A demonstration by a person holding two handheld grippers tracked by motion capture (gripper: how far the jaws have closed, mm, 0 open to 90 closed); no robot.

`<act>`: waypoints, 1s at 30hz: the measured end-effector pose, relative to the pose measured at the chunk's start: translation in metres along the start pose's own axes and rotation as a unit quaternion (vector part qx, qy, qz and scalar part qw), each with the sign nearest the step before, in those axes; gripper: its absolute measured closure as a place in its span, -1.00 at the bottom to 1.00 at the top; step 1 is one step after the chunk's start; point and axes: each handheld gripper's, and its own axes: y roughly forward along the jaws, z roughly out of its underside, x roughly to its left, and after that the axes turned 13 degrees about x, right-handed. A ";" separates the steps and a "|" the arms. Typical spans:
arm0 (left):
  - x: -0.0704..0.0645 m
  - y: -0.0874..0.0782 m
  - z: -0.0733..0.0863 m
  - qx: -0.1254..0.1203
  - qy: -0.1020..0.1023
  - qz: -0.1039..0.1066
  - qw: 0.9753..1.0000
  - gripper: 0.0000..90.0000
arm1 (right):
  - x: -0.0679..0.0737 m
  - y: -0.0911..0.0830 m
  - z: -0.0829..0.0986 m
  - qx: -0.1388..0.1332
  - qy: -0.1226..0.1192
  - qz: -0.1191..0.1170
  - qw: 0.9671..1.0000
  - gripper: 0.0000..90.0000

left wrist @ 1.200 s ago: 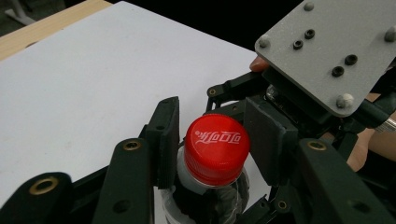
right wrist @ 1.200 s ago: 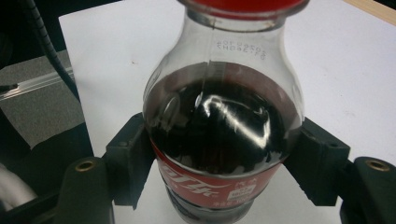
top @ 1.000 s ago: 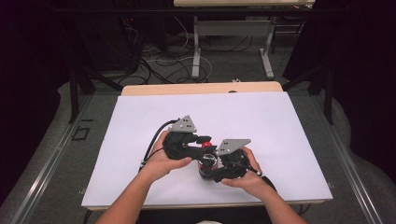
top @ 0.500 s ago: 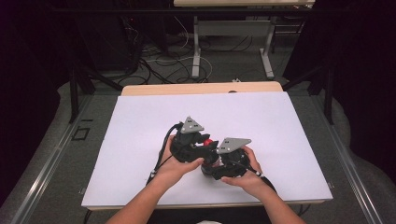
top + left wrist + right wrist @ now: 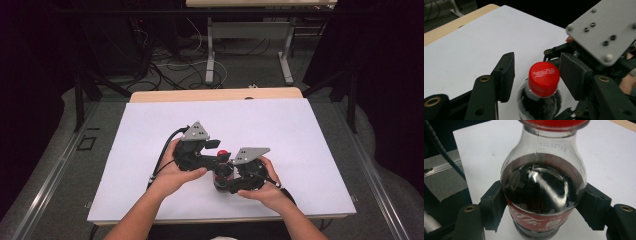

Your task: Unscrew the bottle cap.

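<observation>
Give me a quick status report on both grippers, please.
Right gripper clamped on cola bottle body. Left gripper open around red cap. Nothing in the way.

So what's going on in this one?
A person at a white table works a small cola bottle with two hand-held grippers. The right gripper is shut on the bottle's body at the label, holding it upright. The left gripper sits open around the red cap, one finger on each side, not visibly clamped. The cap is on.
</observation>
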 end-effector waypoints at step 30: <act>-0.010 0.011 -0.006 -0.006 -0.058 -0.009 0.998 0.09 | 0.001 0.000 0.001 0.006 -0.002 0.016 1.000 -0.34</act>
